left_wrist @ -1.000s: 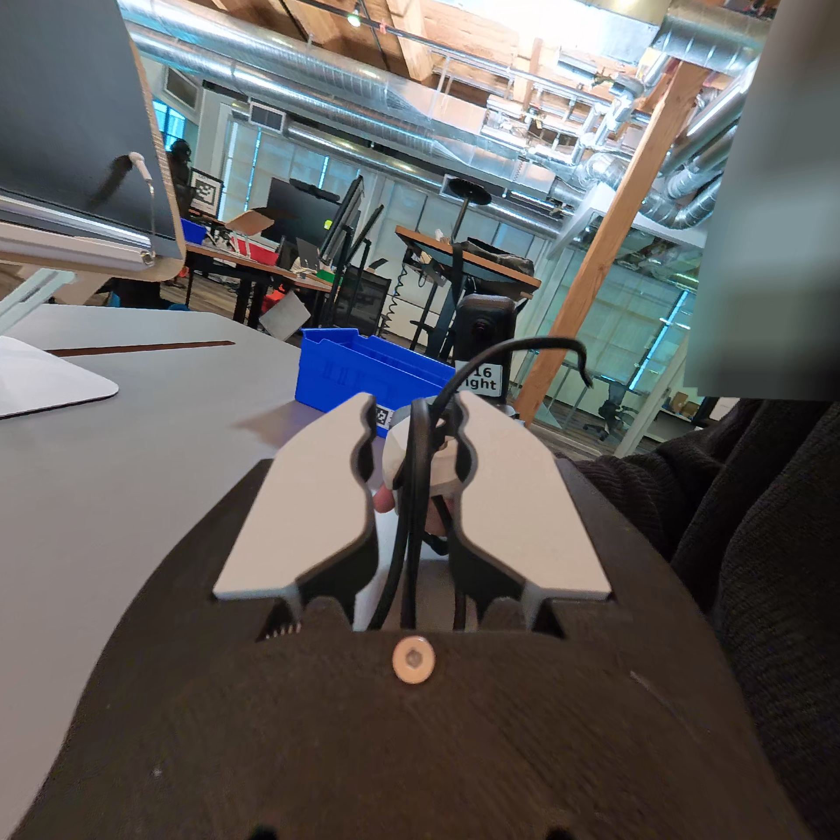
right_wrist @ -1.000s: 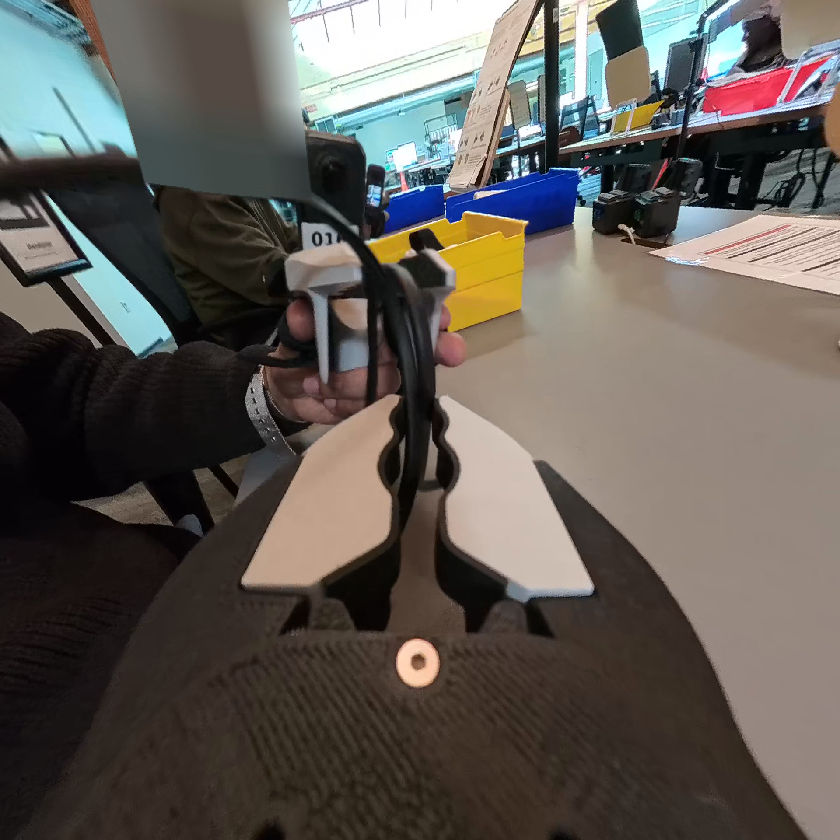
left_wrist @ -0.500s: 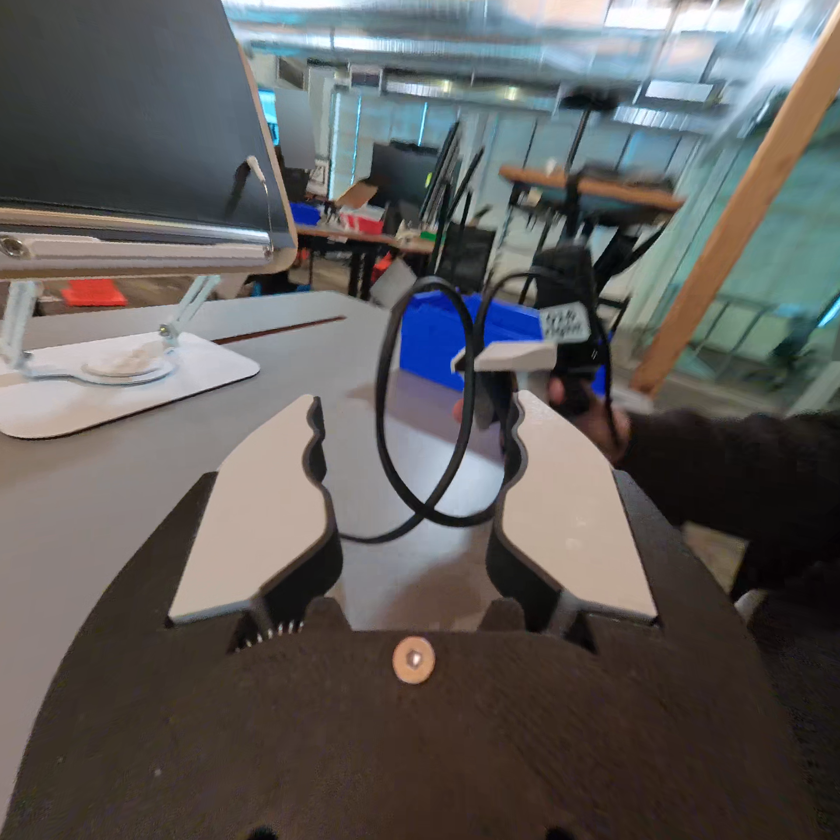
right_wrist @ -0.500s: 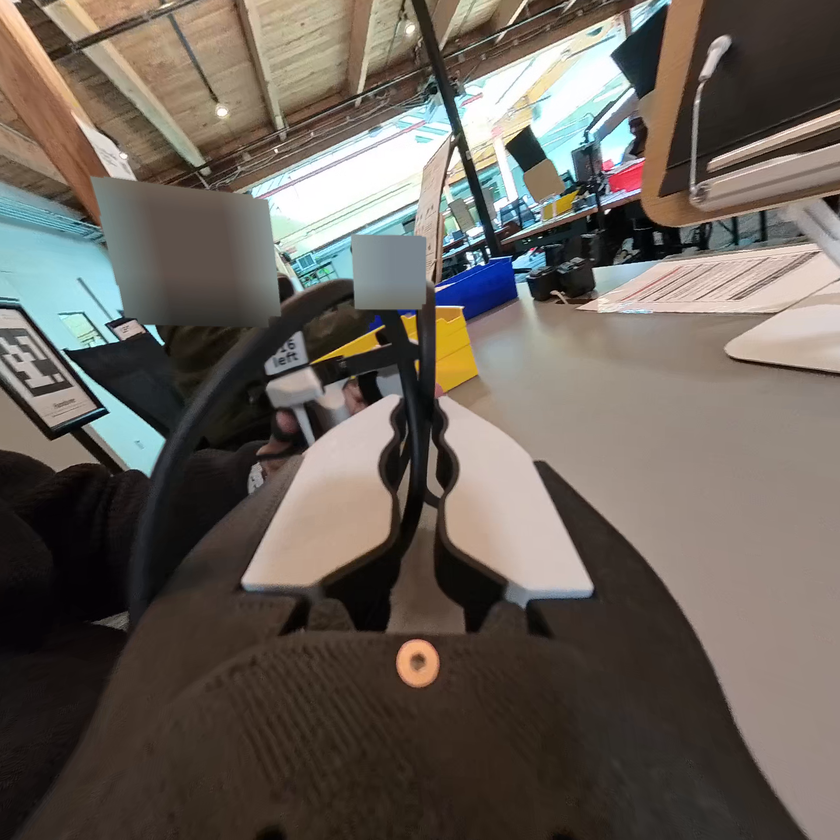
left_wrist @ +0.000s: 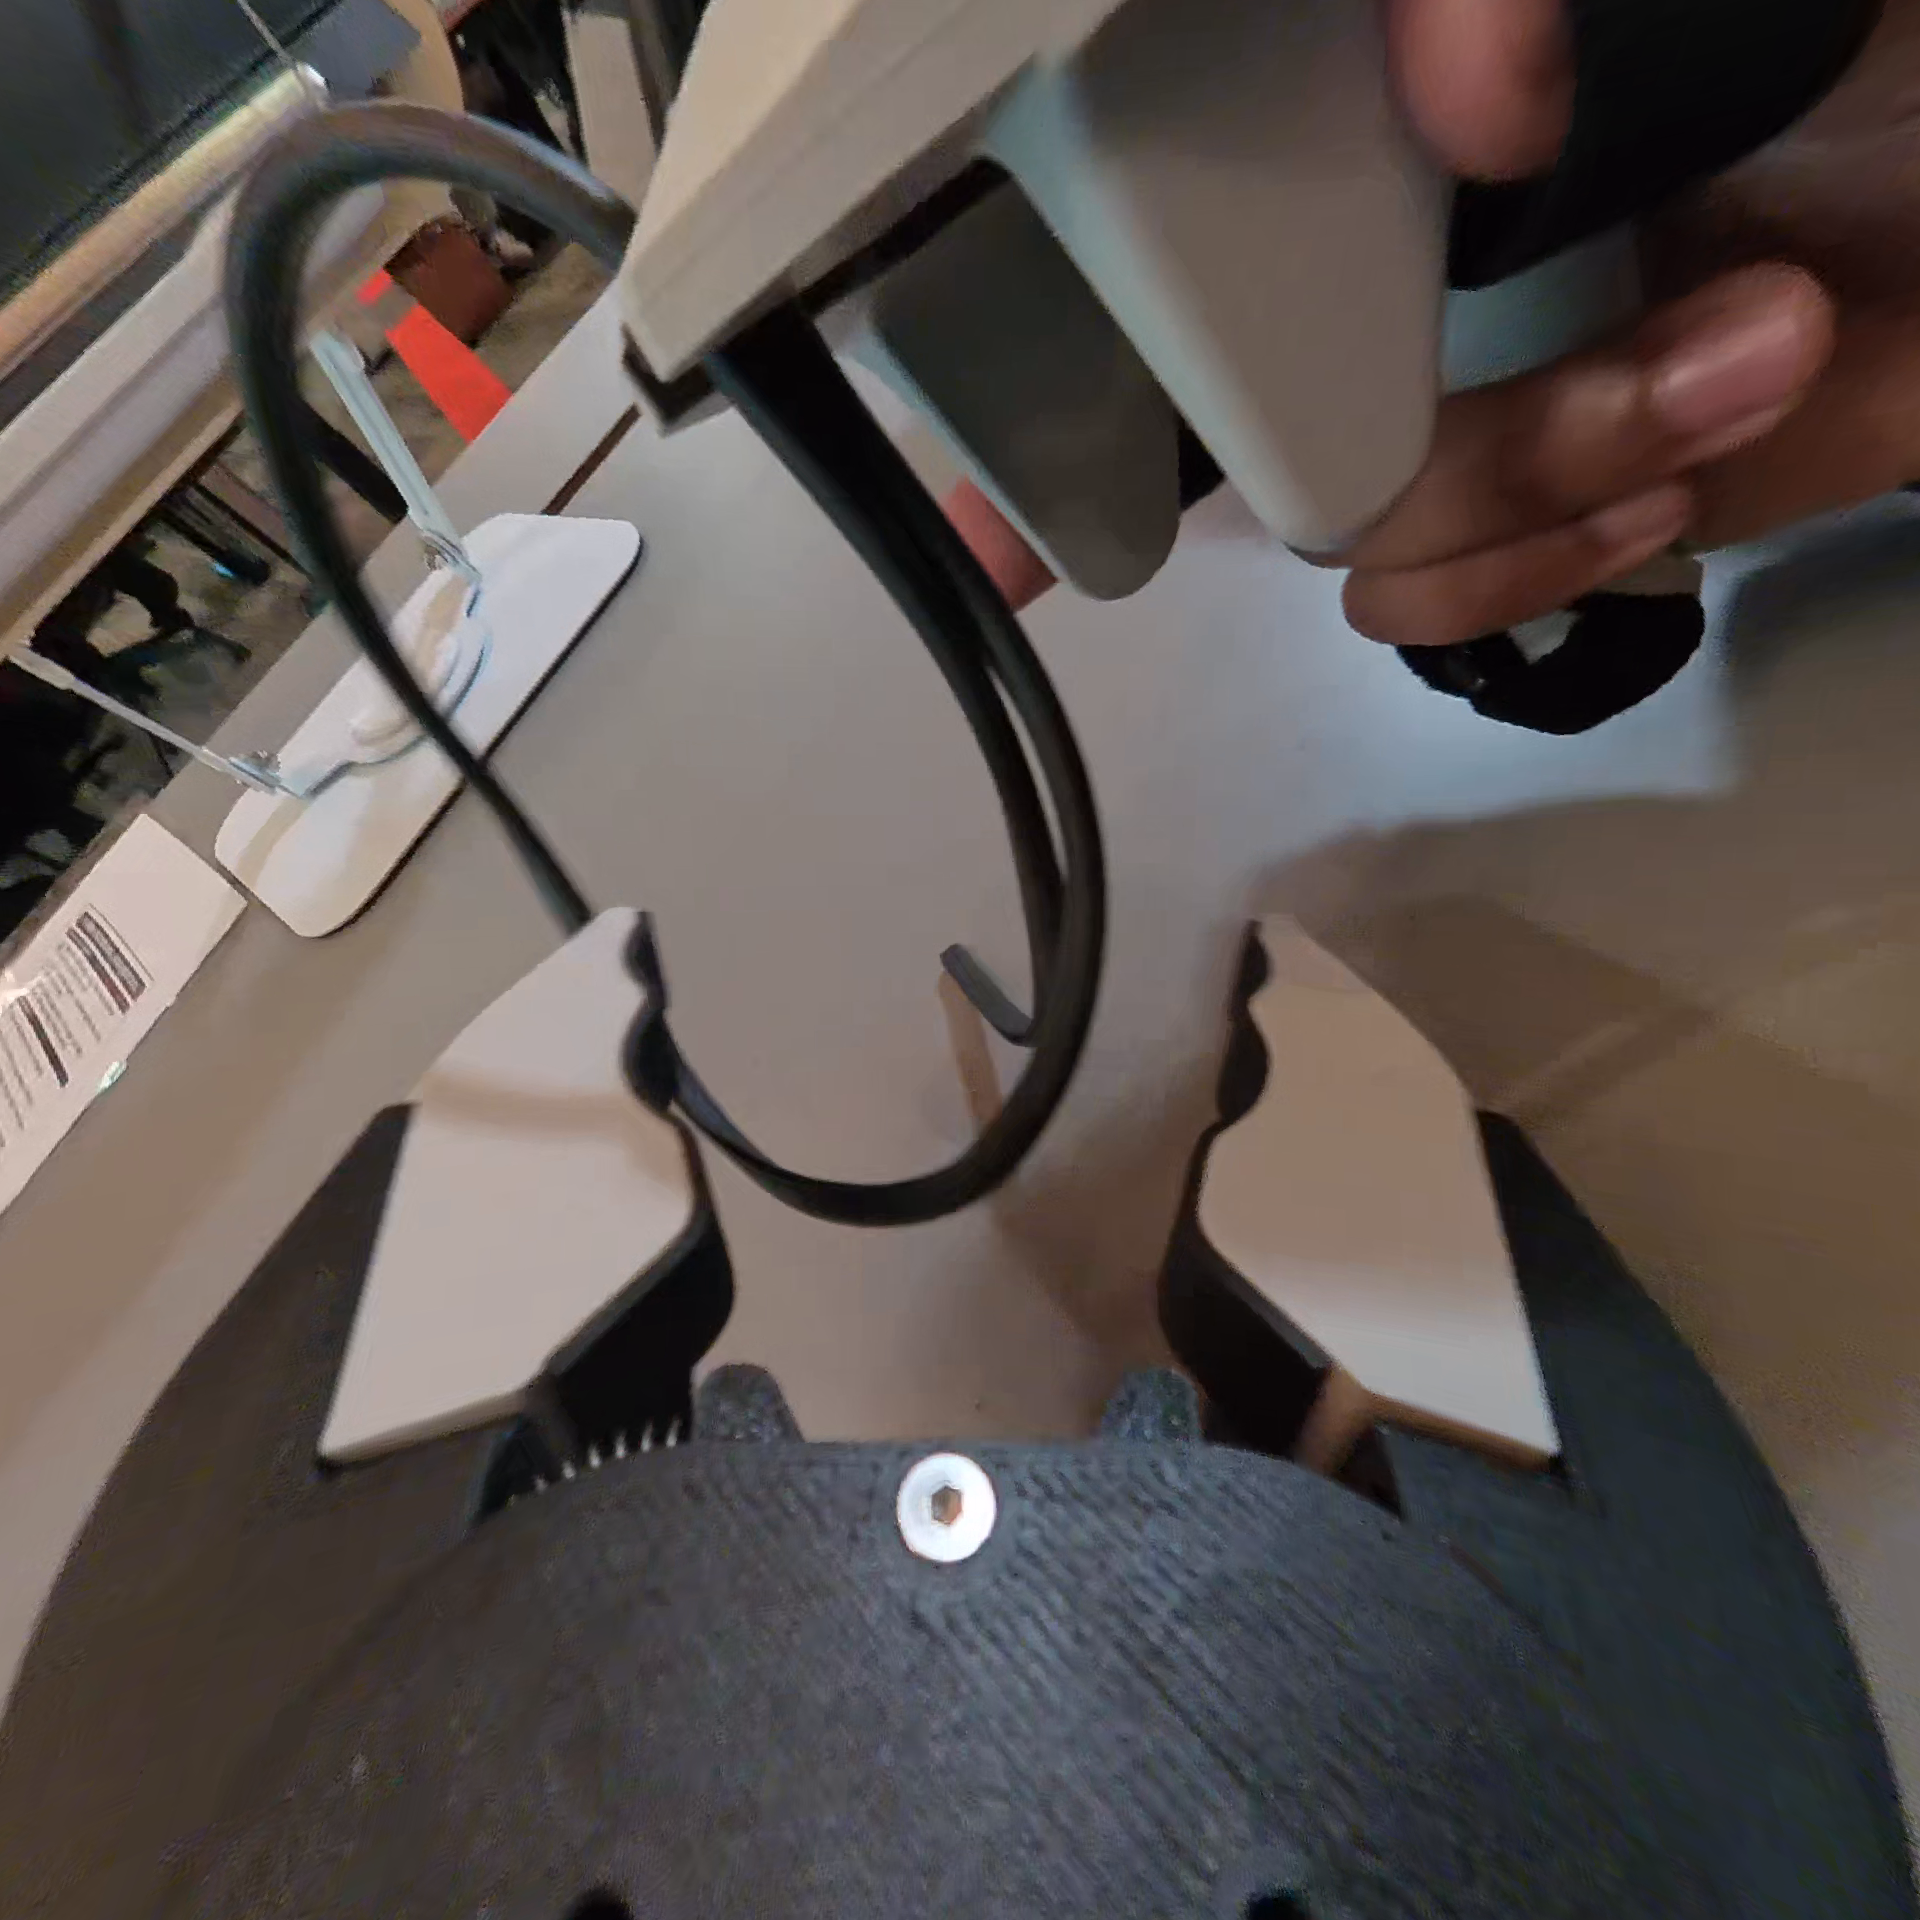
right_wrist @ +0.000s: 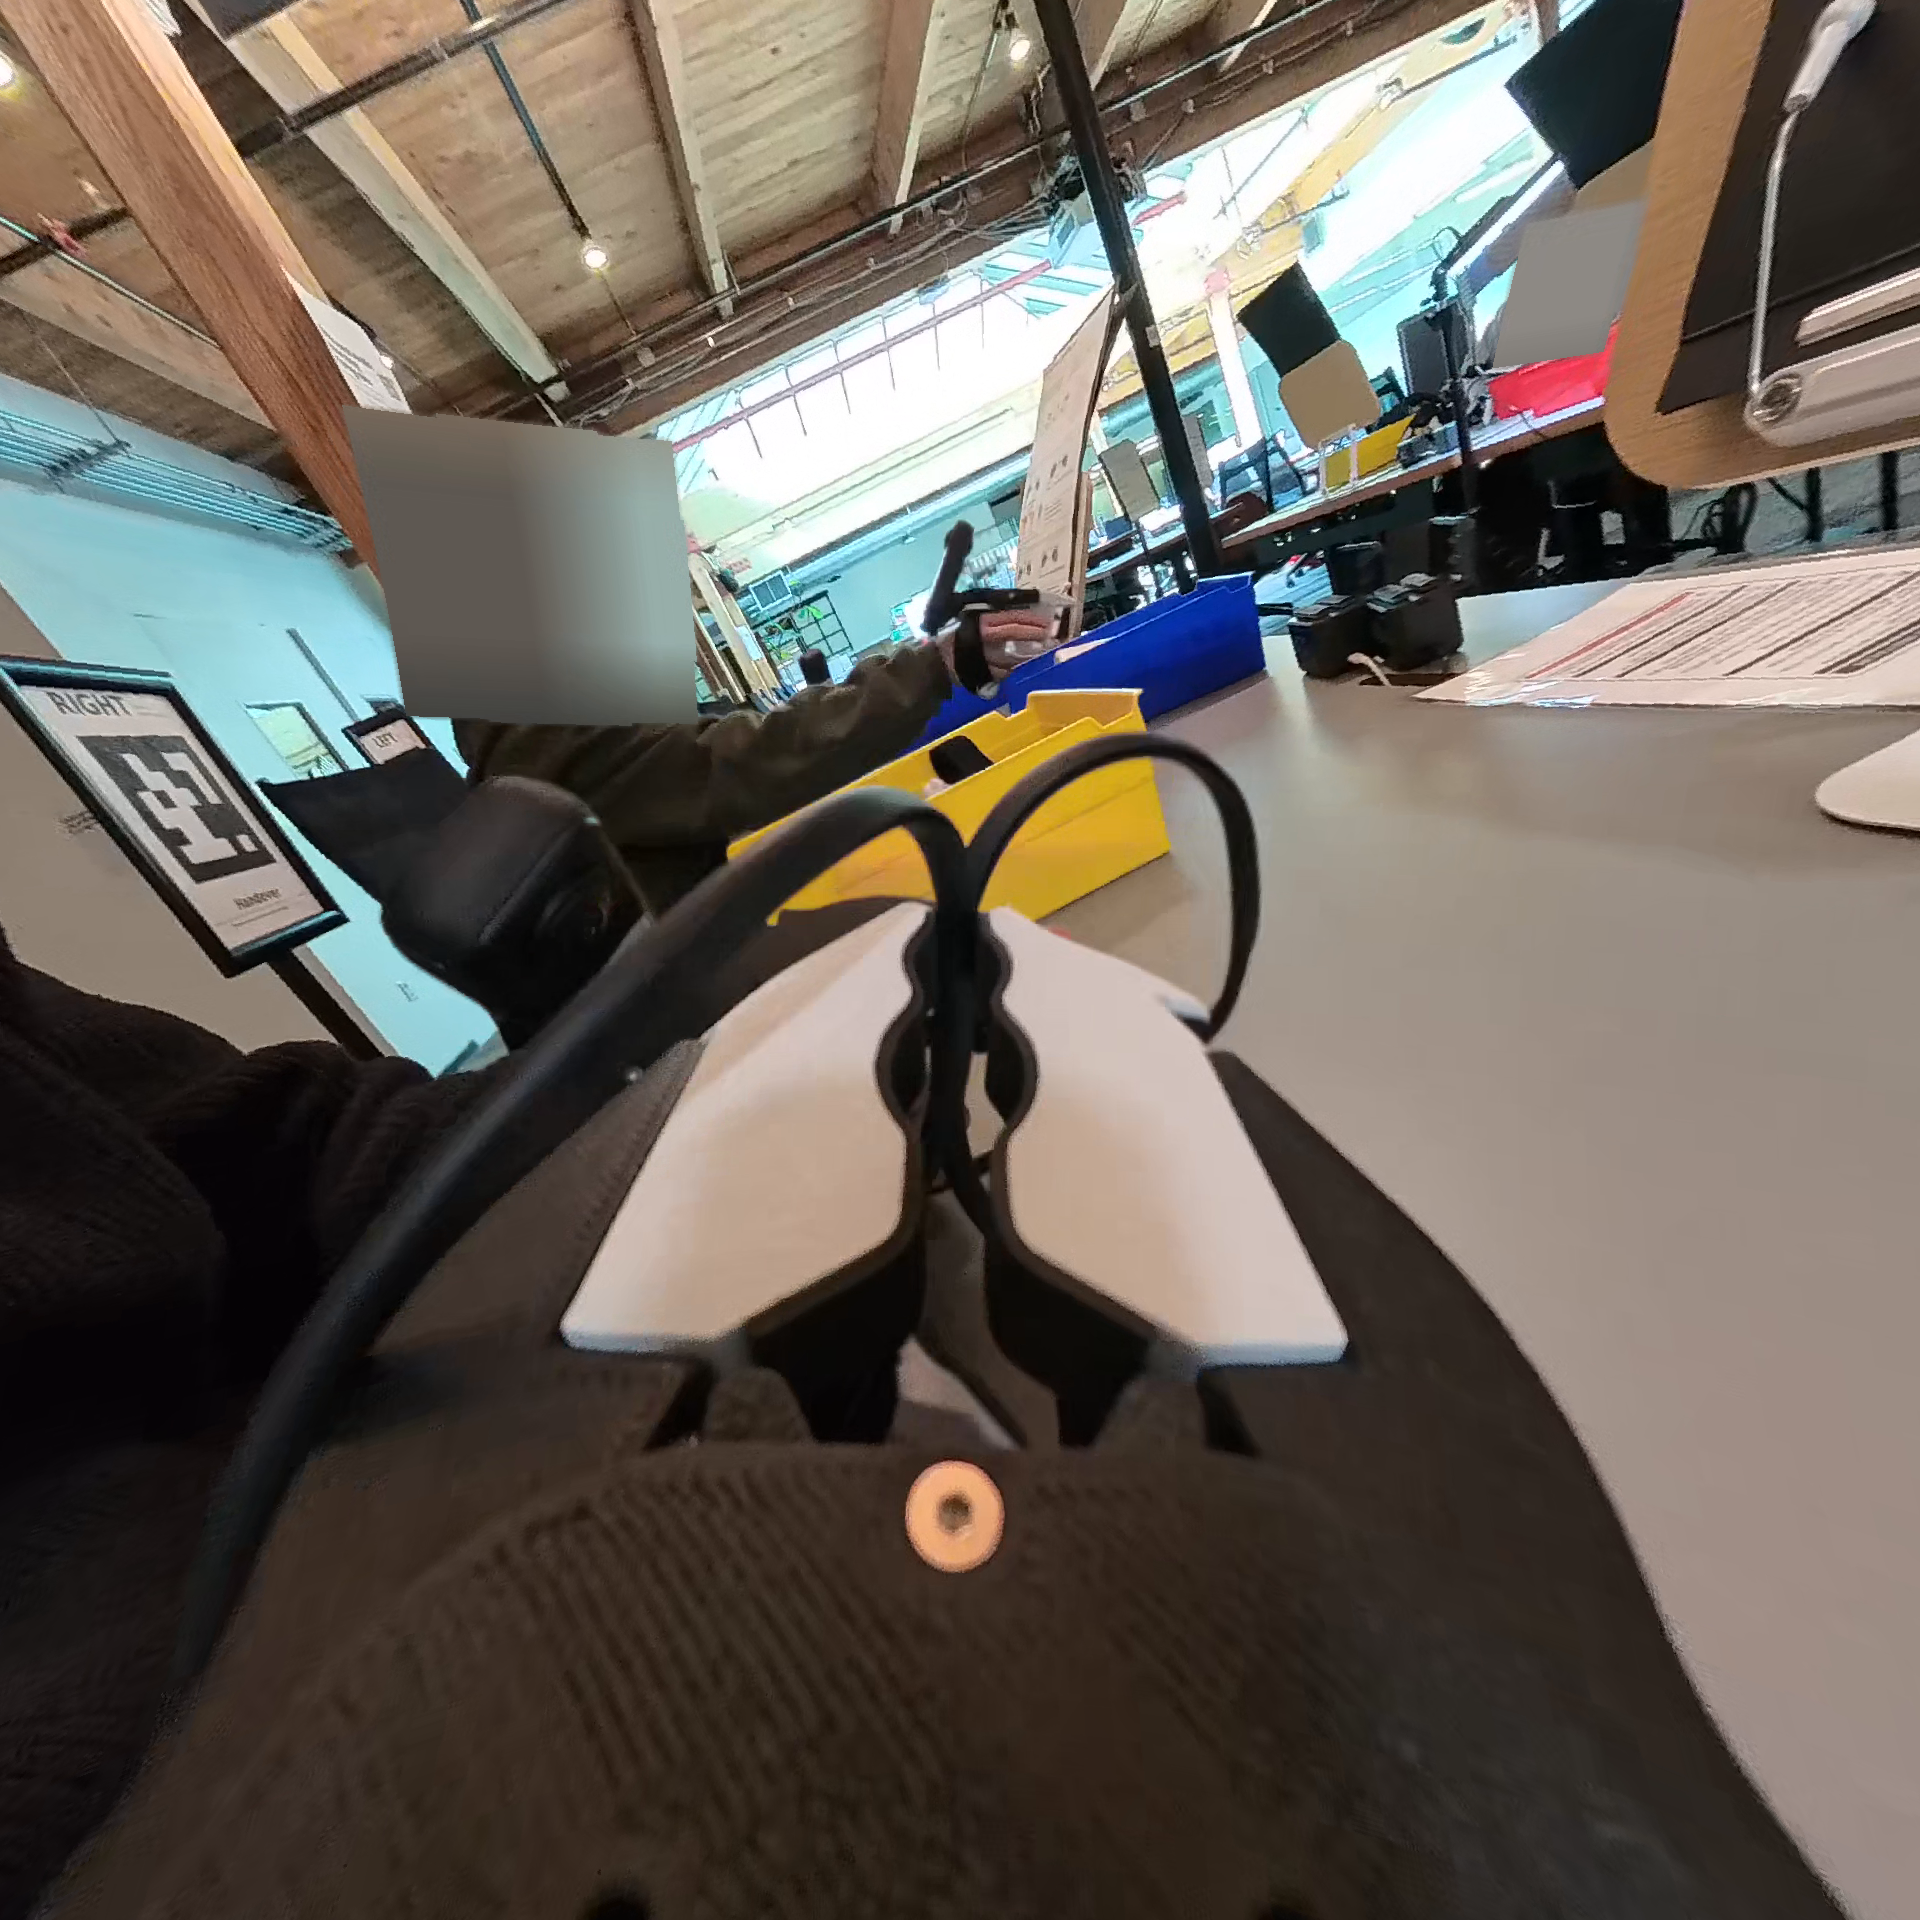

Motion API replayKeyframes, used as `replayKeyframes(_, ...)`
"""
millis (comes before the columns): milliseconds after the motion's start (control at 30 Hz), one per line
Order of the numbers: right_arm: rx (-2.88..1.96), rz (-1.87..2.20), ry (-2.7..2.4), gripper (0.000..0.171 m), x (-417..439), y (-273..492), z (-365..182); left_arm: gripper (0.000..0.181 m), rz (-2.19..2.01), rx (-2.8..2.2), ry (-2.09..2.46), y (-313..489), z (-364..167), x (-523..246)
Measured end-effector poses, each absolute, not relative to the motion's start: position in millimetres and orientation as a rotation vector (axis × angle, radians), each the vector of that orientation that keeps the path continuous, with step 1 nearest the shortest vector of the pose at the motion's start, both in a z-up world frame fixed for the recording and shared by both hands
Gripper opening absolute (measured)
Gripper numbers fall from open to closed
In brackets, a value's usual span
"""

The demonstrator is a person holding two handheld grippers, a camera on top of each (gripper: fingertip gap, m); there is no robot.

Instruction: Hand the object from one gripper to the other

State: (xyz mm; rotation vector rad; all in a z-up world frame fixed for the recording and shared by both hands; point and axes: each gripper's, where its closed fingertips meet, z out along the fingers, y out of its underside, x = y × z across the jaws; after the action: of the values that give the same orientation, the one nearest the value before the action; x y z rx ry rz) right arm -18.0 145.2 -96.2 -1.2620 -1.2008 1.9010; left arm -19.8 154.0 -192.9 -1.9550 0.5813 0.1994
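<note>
The object is a black cable (left_wrist: 1049, 831) bent into loops. My right gripper (right_wrist: 961, 935) is shut on it, and its loops arch out to both sides of the fingers (right_wrist: 1226, 831). In the left wrist view the right gripper (left_wrist: 748, 343), held by a hand (left_wrist: 1610, 416), is close overhead with the cable hanging from its tip. My left gripper (left_wrist: 945, 935) is open wide just below. The cable's lower loop hangs between the left gripper's fingers and brushes the inner edge of the left finger (left_wrist: 520, 1195). The jaws are not closed on it.
The grey table (left_wrist: 831, 675) lies under both grippers. A white laptop-stand base (left_wrist: 416, 727) and a printed sheet (left_wrist: 83, 997) are on the left. A yellow bin (right_wrist: 1039, 821), a blue bin (right_wrist: 1143, 644), papers (right_wrist: 1714, 623) and another person's arm (right_wrist: 831, 717) lie ahead of the right gripper. My hands' fingertips stand some 9 cm from each other.
My left gripper, shut on the cable a second ago, has opened wide and let it go. The right gripper stays shut on the cable and is now close above the left gripper.
</note>
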Motion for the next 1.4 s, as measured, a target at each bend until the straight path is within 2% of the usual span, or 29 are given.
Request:
replayKeyframes(100,-1.265,1.9,-1.193,0.007,-18,147,-96,0.038,0.195,-1.915,0.644,150,-189,-15)
replayKeyframes(200,-1.267,1.899,-1.184,0.006,-18,149,-96,0.006,0.203,-1.881,0.664,148,-184,-13)
replayKeyframes(433,-1.284,1.919,-1.101,0.008,-17,160,-93,0.006,0.222,-1.809,0.679,147,-171,-12)
replayKeyframes(467,-1.307,1.908,-1.069,0.013,-18,166,-95,0.006,0.214,-1.792,0.666,147,-167,-13)
replayKeyframes(567,-1.394,1.874,-0.97,0.042,-21,184,-101,0.006,0.167,-1.766,0.605,146,-155,-17)
replayKeyframes(667,-1.477,1.854,-0.892,0.055,-22,199,-108,0.007,0.096,-1.742,0.514,145,-144,-26)
replayKeyframes(900,-1.622,1.794,-0.976,0.063,-30,198,-133,0.005,-0.155,-1.705,0.178,138,-113,-72)
replayKeyframes(1033,-1.656,1.804,-0.991,0.061,-32,195,-138,0.006,-0.383,-1.649,0.015,125,-87,-89)
replayKeyframes(1200,-1.684,1.823,-0.867,0.059,-27,210,-135,0.005,-0.398,-1.64,-0.079,115,-81,-111)
replayKeyframes(1400,-1.757,1.475,-0.85,0.06,-20,236,-152,0.005,-0.766,-1.498,-0.289,110,-66,-114)
